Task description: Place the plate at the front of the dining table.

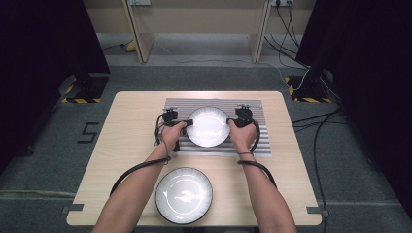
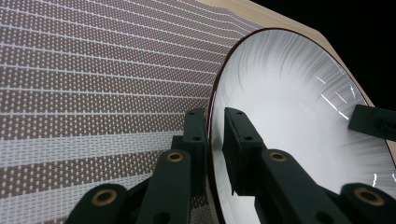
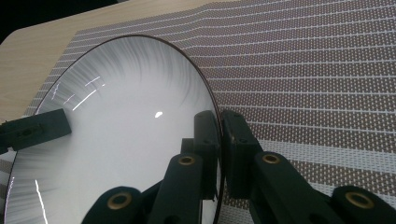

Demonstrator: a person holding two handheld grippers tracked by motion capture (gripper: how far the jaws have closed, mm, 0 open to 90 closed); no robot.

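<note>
A white plate [image 1: 208, 126] with a dark rim lies over the striped placemat [image 1: 252, 145] in the middle of the table. My left gripper [image 1: 187, 123] is shut on the plate's left rim, one jaw above and one below the edge [image 2: 214, 135]. My right gripper [image 1: 231, 122] is shut on the opposite, right rim [image 3: 219, 135]. In the left gripper view the plate [image 2: 289, 121] spreads to the right, with the other gripper's jaw at its far edge. In the right gripper view the plate [image 3: 126, 126] spreads to the left. A second plate [image 1: 183, 195], white with a dark rim, rests at the table's near edge.
The wooden table [image 1: 126, 136] has bare wood to the left and right of the placemat. Cables trail from both grippers along the person's forearms. Dark stands and floor cables lie beyond the table's far corners.
</note>
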